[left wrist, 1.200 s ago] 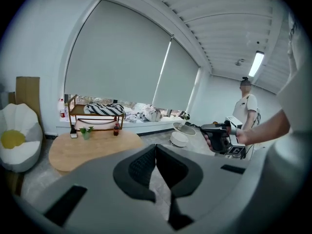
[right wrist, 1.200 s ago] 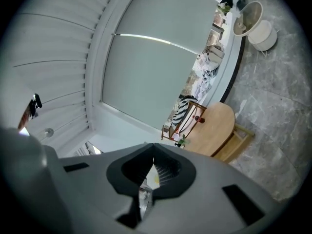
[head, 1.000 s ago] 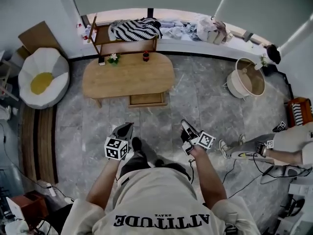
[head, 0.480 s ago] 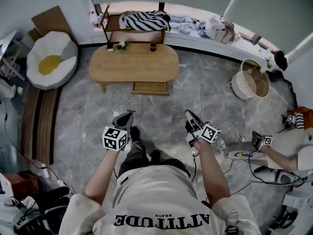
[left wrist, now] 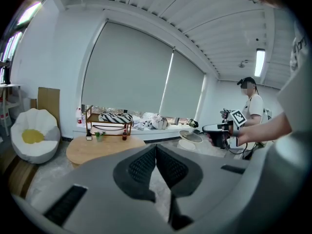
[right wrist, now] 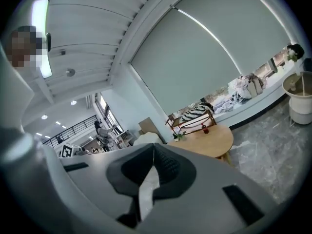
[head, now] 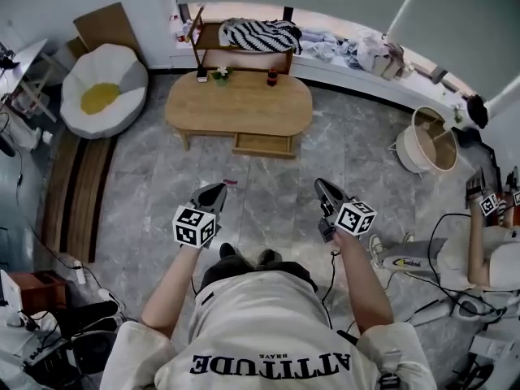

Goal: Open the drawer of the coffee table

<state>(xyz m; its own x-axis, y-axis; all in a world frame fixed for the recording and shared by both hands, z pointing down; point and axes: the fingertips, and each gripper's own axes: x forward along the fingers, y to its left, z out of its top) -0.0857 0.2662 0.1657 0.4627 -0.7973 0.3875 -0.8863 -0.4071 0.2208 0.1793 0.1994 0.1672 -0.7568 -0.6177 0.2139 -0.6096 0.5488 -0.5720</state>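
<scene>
The coffee table (head: 240, 108) is set at the far side of the stone floor, and the drawer (head: 264, 145) is seen as a framed wooden rectangle under its near edge, a little right of centre. From this far off it cannot be settled whether that rectangle is the drawer's front lying flush or its box drawn out towards the near side. A small bottle (head: 272, 77) and a potted plant (head: 219, 73) are kept along the table's far edge, clear of the drawer side.

The left gripper (head: 213, 193) and the right gripper (head: 323, 187) are held out in front of the body, well apart from the table and from each other, both aimed roughly at it. On each the jaws are closed pad to pad, with nothing between them — a carrying posture, it is judged, since no handle is within reach. Such a stand-off would suit either a walk towards a shut drawer or a step back from one already pulled. A second person (head: 487, 250) is seated at the right, clear of the path.
</scene>
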